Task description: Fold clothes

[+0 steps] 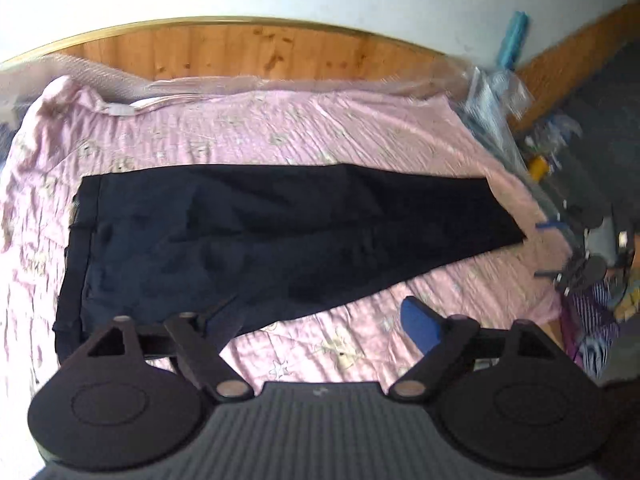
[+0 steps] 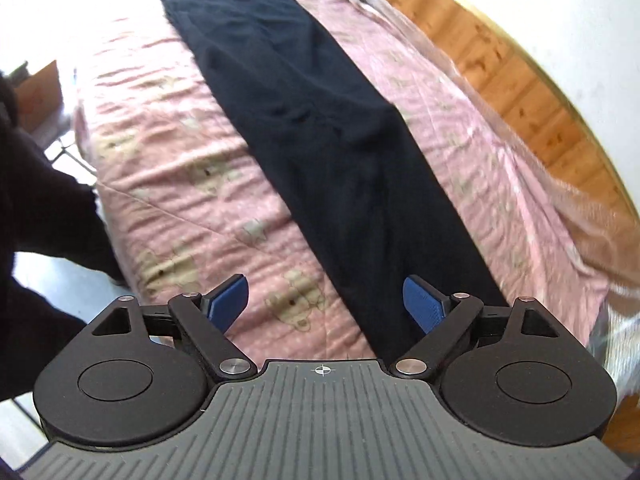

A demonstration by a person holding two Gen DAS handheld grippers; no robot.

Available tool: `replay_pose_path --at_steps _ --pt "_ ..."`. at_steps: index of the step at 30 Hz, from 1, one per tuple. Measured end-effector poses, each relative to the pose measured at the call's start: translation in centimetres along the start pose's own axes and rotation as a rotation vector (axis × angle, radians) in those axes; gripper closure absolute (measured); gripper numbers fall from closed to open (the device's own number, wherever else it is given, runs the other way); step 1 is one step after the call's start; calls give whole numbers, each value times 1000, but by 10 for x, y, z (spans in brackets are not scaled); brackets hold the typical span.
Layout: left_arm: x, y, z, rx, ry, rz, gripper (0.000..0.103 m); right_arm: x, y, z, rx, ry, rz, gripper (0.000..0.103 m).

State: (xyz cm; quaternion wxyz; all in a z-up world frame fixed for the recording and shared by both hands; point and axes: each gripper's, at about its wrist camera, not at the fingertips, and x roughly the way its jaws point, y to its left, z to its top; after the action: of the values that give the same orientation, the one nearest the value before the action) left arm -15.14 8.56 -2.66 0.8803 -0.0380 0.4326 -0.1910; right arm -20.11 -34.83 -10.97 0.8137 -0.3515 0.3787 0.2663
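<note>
Long dark navy fabric trousers [image 1: 256, 236] laid flat lengthwise on pink patterned bed quilt [image 1: 304, 136]. Left gripper [image 1: 324, 320] and right gripper [image 2: 324, 304]: jaws wide open, nothing held. Risk judged: only 1 layer pinched, fold skewed.

I see the trousers [image 1: 256, 236] lying flat on the bedspread [image 1: 360, 136], headboard [image 1: 248, 54] behind them; my left gripper [image 1: 324, 322] sits at their near edge, my right gripper [image 2: 326, 304] at one end.

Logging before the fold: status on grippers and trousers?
Left gripper open, right gripper open, both empty. Dark trousers flat on pink bedspread. Nothing in the way.
</note>
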Motion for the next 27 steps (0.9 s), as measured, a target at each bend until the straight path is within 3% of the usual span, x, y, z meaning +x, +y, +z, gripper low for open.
replay_pose_path --at_steps 3,5,8,10,12,13,15,17,21,22,24,25,27 --pt "21 34 -28 -256 -3 112 12 36 -4 -10 154 112 -113 24" --pt "36 54 -46 -390 9 177 12 42 -19 -26 403 71 -121 25" --pt "54 78 -57 -478 20 238 12 50 -49 -66 889 -36 -109 25" --pt "66 96 -55 -498 25 259 12 61 -67 -93 1159 -52 -145 28" --pt "80 114 -48 -509 31 272 12 73 -78 -108 1292 -49 -209 36" --pt "88 121 -44 -513 31 279 12 78 -82 -108 1294 -44 -242 38" --pt "103 136 -38 -520 30 294 12 89 -87 -98 1234 -46 -260 53" --pt "103 149 -40 -540 28 306 12 101 -91 -88 1176 -46 -276 54" --pt "103 175 -45 -582 24 332 14 135 -96 -93 1134 96 -304 55" --pt "103 181 -46 -593 23 338 20 134 -99 -96 1145 113 -324 54" --pt "103 194 -48 -614 21 351 20 133 -106 -102 1166 148 -363 54" --pt "103 200 -49 -624 20 357 33 132 -110 -104 1177 168 -385 50" --pt "103 213 -52 -645 18 370 38 129 -120 -111 1226 252 -458 48"
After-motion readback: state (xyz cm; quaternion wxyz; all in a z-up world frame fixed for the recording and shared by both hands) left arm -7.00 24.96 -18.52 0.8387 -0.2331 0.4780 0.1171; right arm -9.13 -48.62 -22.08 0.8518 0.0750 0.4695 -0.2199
